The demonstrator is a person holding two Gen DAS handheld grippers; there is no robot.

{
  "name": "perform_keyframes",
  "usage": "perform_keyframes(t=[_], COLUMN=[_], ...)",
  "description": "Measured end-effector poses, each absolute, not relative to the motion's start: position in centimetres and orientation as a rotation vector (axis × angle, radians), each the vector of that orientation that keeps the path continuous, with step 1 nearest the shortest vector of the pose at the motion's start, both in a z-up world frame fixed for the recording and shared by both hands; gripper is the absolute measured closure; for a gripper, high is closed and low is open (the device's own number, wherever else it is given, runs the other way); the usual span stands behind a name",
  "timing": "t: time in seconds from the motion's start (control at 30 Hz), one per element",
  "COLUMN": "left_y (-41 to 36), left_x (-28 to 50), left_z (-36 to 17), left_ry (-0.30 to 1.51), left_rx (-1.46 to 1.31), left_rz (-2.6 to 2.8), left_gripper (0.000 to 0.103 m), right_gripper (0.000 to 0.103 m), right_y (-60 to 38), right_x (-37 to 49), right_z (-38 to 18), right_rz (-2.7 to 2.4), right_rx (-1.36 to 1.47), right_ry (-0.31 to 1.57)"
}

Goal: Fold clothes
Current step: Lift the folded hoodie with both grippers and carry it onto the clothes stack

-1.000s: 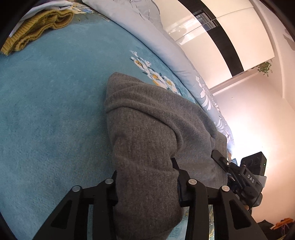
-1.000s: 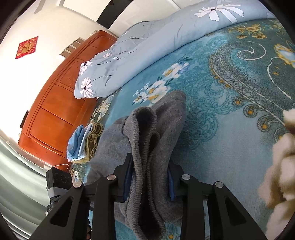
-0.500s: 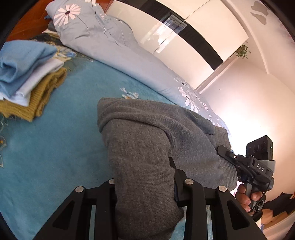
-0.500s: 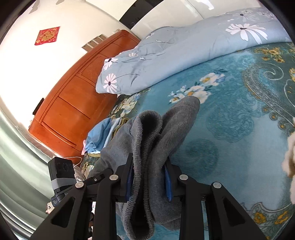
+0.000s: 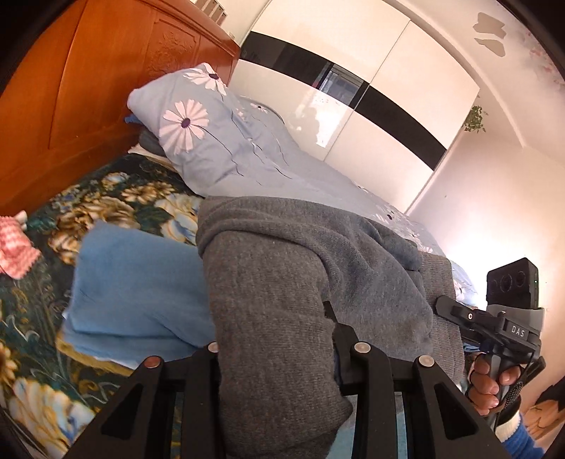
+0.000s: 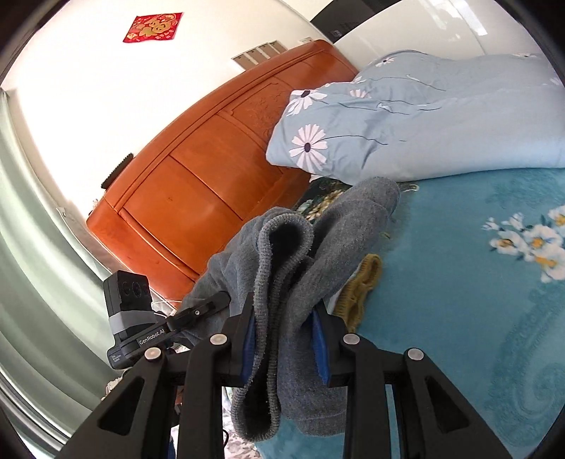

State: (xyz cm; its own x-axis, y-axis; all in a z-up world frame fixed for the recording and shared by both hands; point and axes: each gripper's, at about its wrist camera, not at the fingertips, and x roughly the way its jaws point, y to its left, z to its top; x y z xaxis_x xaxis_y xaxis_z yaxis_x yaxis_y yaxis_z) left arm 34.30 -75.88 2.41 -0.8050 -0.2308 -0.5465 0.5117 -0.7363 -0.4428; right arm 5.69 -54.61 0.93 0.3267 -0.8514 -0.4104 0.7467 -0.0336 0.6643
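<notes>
You have the gray sweater (image 5: 282, 282) pinched at both ends, and it hangs in the air above the bed (image 6: 494, 282). The left gripper (image 5: 279, 356) is closed on a thick bunch of it, and the right gripper (image 6: 282, 335) is closed on the ribbed edge, with the blue pads (image 6: 319, 339) pressing the knit.

The sweater looks soft and floppy (it sags and folds over itself), and not very heavy. It will not slip much, because the knit is fuzzy. I think it is best to hold it by the thick folded edges, like now, so the layers stay together.

Below it sit folded clothes, a blue one (image 5: 141, 282) on top and a yellow knit one (image 6: 360, 286) under.

You can read "DAS" (image 5: 518, 331) on one gripper and "GenRobot.AI" (image 6: 152, 337) on the other. The red wall hanging (image 6: 153, 26) has gold writing I cannot read.
</notes>
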Motion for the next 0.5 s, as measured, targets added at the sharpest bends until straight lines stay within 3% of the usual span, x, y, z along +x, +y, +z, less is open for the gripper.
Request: perform_keyframes(t=[0.3,0.5], left_y=[-85.6,-88.9], left_x=[36.8,38.2], left_z=[1.3,-4.1], left_ry=[0.758,0.859], left_rx=[0.671,0.725], left_rz=[-2.48,-2.419], left_gripper=[0.068,0.067], right_gripper=[0.074,0.074], right_y=[-65.2,-69.7], right_x=[10.2,10.2], right_z=[0.5,-4.1], right_rz=[-1.25,-1.227], right_rx=[0.953,1.042], right_ry=[-0.096,-0.086])
